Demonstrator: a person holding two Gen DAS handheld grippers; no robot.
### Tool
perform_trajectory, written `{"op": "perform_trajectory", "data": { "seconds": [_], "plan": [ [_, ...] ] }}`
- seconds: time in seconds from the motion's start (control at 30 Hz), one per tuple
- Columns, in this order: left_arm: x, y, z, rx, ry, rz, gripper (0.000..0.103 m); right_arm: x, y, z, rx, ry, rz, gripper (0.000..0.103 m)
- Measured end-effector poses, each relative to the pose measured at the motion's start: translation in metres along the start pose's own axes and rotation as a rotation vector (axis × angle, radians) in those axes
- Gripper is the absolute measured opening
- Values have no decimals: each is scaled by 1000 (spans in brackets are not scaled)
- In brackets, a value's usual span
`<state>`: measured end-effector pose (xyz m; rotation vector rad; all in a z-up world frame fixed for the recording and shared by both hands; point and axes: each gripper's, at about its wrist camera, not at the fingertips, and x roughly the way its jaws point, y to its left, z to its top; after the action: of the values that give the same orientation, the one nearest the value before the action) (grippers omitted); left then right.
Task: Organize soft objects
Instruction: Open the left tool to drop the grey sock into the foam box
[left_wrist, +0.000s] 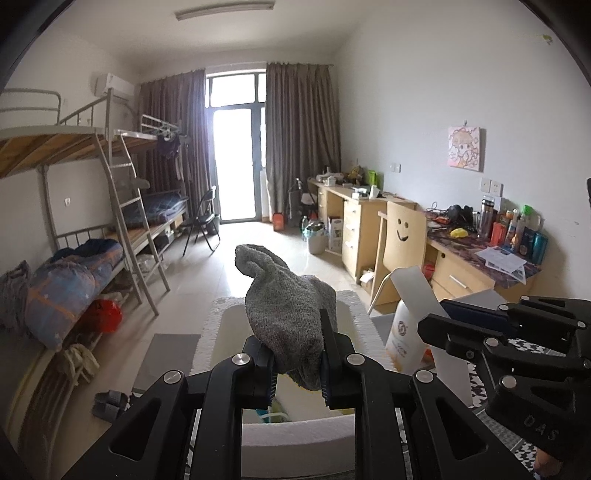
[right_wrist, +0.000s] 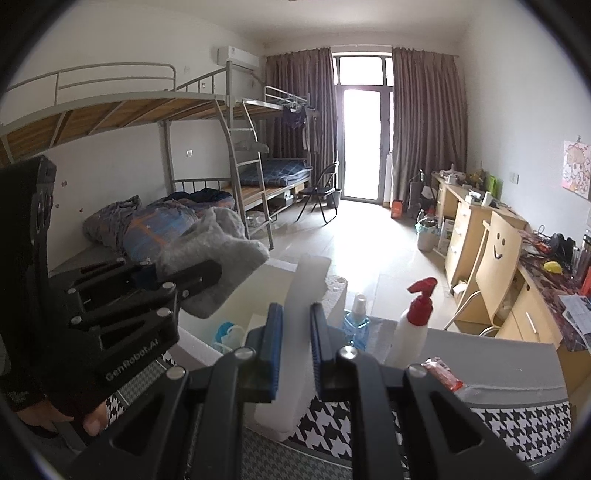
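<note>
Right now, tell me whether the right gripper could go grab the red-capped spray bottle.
Probably not yet. The right gripper is shut on the white foam lid, so its fingers are occupied. The red-capped spray bottle stands upright just to its right on the table, with nothing between them, once the lid is released.

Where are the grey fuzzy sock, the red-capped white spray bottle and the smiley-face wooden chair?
Grey fuzzy sock (left_wrist: 291, 317): left wrist view, its middle.
Red-capped white spray bottle (right_wrist: 410, 332): right wrist view, its body.
Smiley-face wooden chair (right_wrist: 498, 243): right wrist view, its backrest.
</note>
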<state>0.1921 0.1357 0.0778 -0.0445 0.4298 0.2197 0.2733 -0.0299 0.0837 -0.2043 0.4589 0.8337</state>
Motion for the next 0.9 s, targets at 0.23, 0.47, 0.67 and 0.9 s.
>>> {"op": "perform_trajectory", "data": {
  "seconds": [0.23, 0.47, 0.67, 0.9],
  "plan": [
    [19, 4, 0, -18, 44, 18, 19, 12, 4, 4, -10, 16, 7, 17],
    [34, 6, -4, -26, 80, 12, 19, 19, 2, 4, -12, 34, 5, 17],
    [45, 7, -7, -31, 110, -2, 32, 20, 2, 4, -12, 33, 5, 17],
    [36, 14, -5, -33, 85, 46, 77, 22, 4, 7, -12, 34, 4, 17]
  ]
}}
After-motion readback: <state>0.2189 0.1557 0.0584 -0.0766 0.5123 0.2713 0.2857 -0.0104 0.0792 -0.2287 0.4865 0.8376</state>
